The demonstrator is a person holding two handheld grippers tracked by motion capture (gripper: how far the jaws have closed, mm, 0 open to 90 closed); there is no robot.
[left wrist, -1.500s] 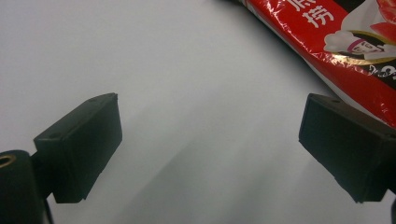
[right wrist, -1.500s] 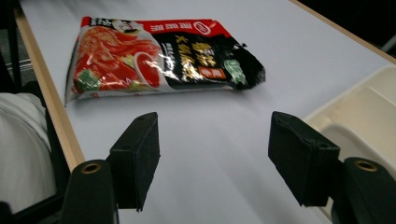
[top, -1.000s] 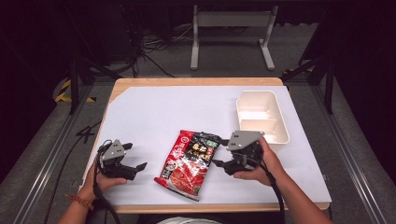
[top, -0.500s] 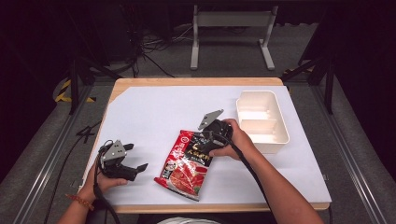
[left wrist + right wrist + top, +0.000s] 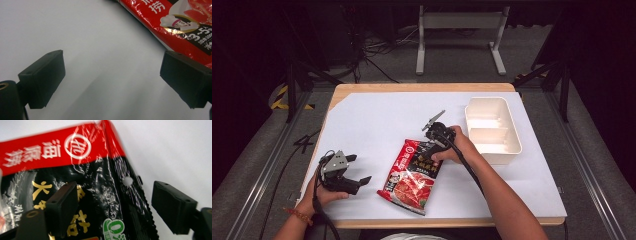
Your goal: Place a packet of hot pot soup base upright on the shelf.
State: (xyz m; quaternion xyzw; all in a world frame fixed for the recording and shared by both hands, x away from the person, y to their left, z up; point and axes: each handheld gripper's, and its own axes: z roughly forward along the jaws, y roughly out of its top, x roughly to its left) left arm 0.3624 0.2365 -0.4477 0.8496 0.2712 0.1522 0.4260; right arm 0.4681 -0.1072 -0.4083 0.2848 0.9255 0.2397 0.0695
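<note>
A red and black food packet lies flat on the white table cover, near the front. My right gripper points down at the packet's far end, the hand resting on it. In the right gripper view the jaws stand wide and have just been opening. The packet's serrated edge lies between them, and neither pad presses on it. My left gripper rests open on the table left of the packet. Its jaws have bare table between them, with the packet off to their upper right.
A white two-compartment tray stands empty at the right of the table, close behind the right hand. The white cover has bare room at the back and left. Dark floor, cables and a metal stand lie beyond the table.
The right hand has moved from the packet's right side to its far end and come down over it, with the jaws wider apart. The left hand and the packet have stayed put.
</note>
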